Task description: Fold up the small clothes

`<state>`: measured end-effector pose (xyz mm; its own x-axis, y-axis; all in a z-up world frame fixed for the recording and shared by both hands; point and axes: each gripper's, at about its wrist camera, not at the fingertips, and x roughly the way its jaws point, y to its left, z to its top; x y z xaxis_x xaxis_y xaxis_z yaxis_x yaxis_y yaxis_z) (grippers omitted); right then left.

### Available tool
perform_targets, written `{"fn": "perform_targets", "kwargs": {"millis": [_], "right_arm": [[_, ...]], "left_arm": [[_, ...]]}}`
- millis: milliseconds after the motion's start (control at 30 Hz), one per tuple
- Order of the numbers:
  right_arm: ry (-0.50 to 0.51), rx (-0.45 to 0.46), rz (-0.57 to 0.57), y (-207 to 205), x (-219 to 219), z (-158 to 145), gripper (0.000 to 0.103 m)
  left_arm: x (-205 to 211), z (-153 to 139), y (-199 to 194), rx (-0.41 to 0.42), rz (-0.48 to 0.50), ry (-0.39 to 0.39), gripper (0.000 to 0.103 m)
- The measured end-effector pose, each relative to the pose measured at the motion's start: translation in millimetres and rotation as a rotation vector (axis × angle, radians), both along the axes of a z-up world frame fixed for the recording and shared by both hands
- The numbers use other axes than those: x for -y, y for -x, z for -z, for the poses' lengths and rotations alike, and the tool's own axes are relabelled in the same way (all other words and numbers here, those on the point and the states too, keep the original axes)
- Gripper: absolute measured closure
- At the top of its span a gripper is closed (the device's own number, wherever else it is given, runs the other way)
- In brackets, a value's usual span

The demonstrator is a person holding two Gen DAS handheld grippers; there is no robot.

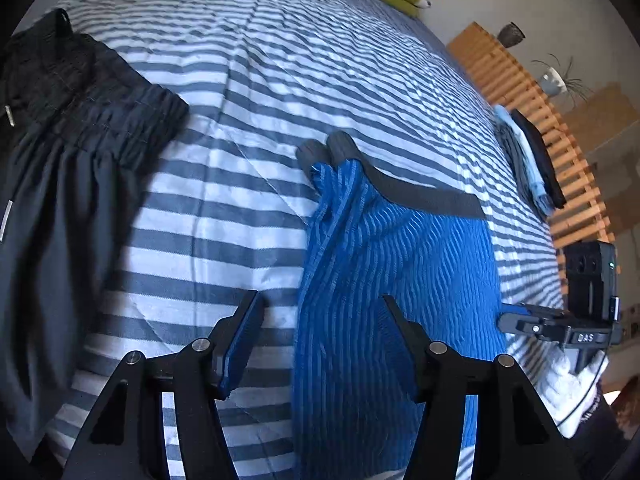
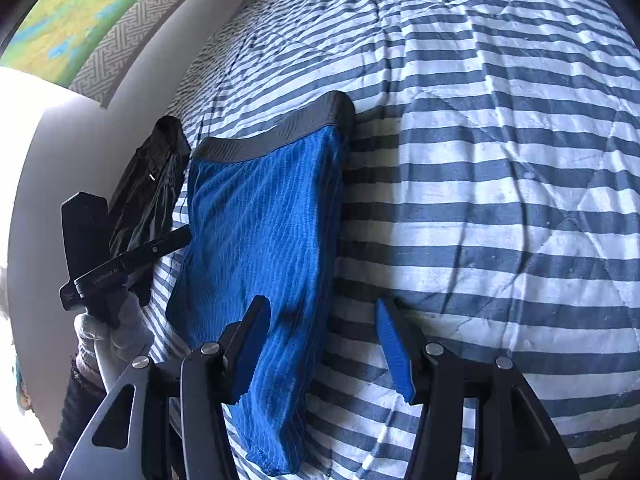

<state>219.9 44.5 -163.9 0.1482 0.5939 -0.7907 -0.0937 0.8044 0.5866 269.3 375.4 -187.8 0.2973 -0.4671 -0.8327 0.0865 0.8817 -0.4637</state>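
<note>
While both grippers, left [image 1: 320, 336] and right [image 2: 322, 344], are hovering with jaws spread, empty, the blue ribbed boxer briefs [image 1: 392, 272] are lying half-folded on the striped duvet [image 1: 224, 208]; light, limp knit, likely best pinched at the grey waistband [image 2: 276, 132].

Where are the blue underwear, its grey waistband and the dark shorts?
blue underwear [image 2: 260, 240]: right wrist view, middle of the ribbed blue fabric.
grey waistband [image 2: 280, 128]: right wrist view, along the band's middle.
dark shorts [image 1: 60, 180]: left wrist view, fabric below the gathered waist.
</note>
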Motion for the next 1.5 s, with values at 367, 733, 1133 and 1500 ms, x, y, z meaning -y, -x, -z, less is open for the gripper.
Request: {"fn": "perform_targets", "kwargs": {"millis": [367, 733, 1133, 1500], "right_arm": [[0.044, -0.006, -0.1, -7.9, -37.2, 5.4, 0.082], [-0.013, 0.082, -0.03, 3.3, -13.9, -36.3, 0.097], [-0.089, 0.212, 0.05, 80.0, 37.8, -142.9, 0.098], [-0.023, 0.053, 0.007, 77.6, 22.8, -74.1, 0.088]], "left_arm": [[12.5, 12.0, 4.6, -0.021, 0.012, 0.056, 0.094], [2.0, -40.1, 34.1, 0.096, -0.053, 0.163, 0.098], [-0.2, -142.1, 127.9, 0.175, -0.071, 0.242, 0.097], [-15.0, -92.2, 111.3, 0.068, -0.139, 0.215, 0.097]]}}
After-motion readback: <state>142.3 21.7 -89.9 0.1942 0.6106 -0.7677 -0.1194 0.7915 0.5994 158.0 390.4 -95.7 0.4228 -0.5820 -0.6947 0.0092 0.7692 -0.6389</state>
